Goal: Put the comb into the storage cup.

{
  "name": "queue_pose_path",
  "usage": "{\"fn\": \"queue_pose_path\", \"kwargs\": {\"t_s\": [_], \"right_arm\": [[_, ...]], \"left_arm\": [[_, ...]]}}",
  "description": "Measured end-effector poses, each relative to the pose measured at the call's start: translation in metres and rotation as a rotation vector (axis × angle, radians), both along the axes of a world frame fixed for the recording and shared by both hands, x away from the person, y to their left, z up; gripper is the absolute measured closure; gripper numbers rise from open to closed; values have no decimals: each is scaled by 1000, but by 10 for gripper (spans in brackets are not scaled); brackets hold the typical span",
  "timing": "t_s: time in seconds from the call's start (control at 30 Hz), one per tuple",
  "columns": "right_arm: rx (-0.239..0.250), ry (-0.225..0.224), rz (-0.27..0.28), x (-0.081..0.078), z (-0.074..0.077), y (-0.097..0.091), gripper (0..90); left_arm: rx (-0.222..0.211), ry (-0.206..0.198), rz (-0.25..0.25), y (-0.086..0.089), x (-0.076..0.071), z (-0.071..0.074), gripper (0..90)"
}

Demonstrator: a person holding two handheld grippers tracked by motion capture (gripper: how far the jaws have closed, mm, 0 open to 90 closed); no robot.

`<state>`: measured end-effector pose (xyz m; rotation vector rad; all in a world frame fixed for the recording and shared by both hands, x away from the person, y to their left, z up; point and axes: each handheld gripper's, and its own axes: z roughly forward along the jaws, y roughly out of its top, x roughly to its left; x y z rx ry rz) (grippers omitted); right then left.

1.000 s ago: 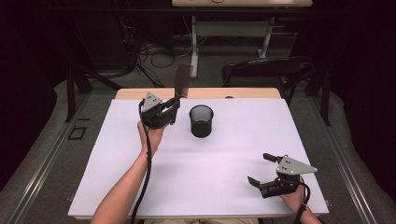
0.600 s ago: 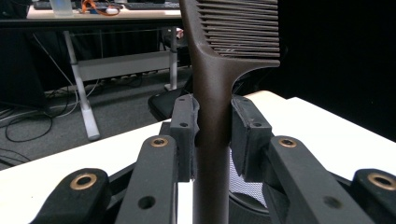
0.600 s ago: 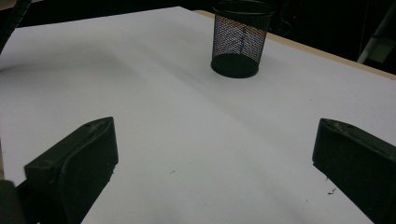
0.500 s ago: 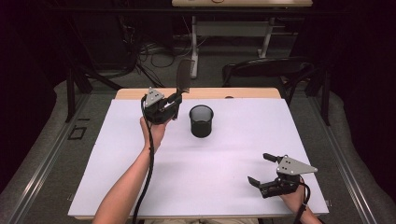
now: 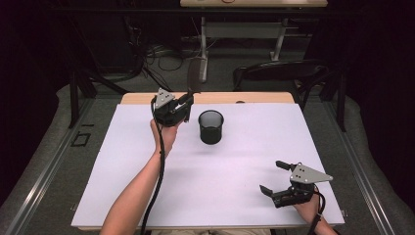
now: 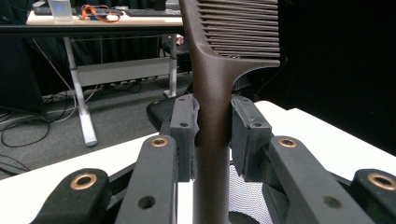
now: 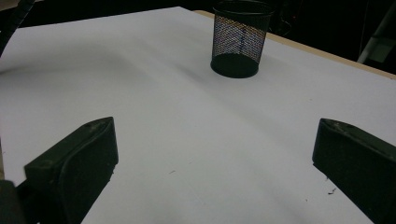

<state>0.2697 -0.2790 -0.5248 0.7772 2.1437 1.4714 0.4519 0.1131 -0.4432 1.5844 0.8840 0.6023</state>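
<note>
A white worktop (image 5: pixel 205 196) spreads across the high view, with a strip of bare wood along its far edge. Beyond it, on the floor, stand a dark chair (image 5: pixel 279 73) and the legs of another desk (image 5: pixel 254 29).

The person's left forearm (image 5: pixel 142 191) reaches in from the near edge toward the far left part of the worktop, and a black cable runs along it up to the left gripper (image 5: pixel 188 100). This gripper is raised above the surface, just to the left of the mesh cup (image 5: pixel 211 127). Its pads are clamped on the handle of a dark brown comb (image 6: pixel 212 102), which stands upright with its teeth at the top, pointing to the right in the left gripper view. In that same view the mesh of the cup shows low down, beyond the pads.

The right gripper (image 5: pixel 273 177) rests near the near right corner of the worktop, well apart from the cup, held by the person's right hand (image 5: pixel 306 208). Its jaws stand wide apart with nothing between them, and they point across the white surface toward the cup.

The black mesh cup stands upright on the far middle of the worktop.
</note>
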Motion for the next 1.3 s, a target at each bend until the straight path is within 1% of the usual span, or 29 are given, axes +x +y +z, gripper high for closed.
{"fn": "queue_pose_path", "kwargs": {"t_s": [0.17,0.23,0.5,0.77,1.3], "right_arm": [[-1,0,0,0,0,0,0],[1,-1,0,0,0,0,0],[1,0,-1,0,0,0,0],[0,2,0,0,0,0,0],[1,0,-1,0,0,-1,0]], "left_arm": [[-2,2,-3,-3,2,1,726],[-10,4,-4,-4,3,1,726],[-20,1,-4,-8,7,3,726],[-18,2,-10,-13,9,4,726],[-35,-7,-22,-22,13,6,726]]}}
